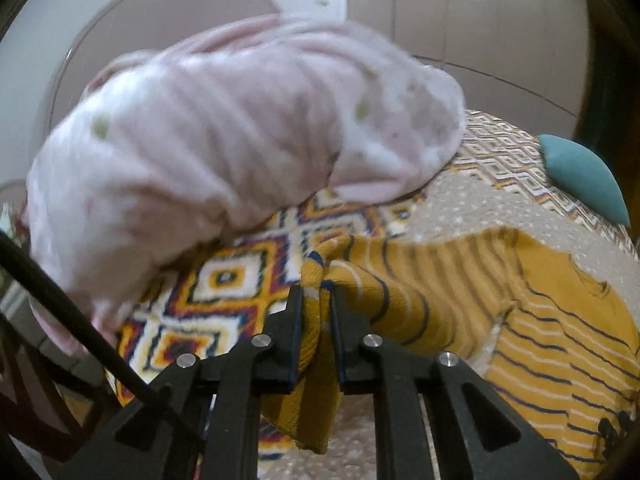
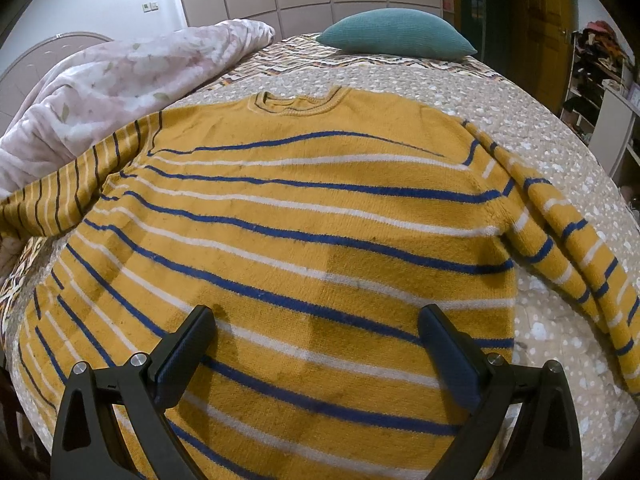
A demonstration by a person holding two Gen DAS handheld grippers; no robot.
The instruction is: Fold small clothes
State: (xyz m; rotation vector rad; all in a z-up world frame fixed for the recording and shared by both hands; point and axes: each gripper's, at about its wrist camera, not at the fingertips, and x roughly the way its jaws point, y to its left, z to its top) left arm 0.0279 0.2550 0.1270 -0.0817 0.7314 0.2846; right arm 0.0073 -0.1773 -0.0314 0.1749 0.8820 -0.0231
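A mustard-yellow knit sweater (image 2: 320, 216) with blue and white stripes lies flat on the bed, neck hole at the far end, both sleeves spread out. My left gripper (image 1: 316, 296) is shut on the cuff end of its left sleeve (image 1: 420, 280) and holds it lifted off the bed; the sweater's body shows at the right of the left wrist view (image 1: 560, 360). My right gripper (image 2: 316, 324) is open and empty, hovering over the lower middle of the sweater's body. The right sleeve (image 2: 568, 248) lies on the bed.
A pink floral blanket (image 2: 112, 88) is bunched at the left of the bed, close behind the held sleeve (image 1: 220, 140). A teal pillow (image 2: 396, 34) lies at the far end. The bedspread (image 2: 500, 112) is beige with a patterned border. Shelves (image 2: 600, 80) stand at the right.
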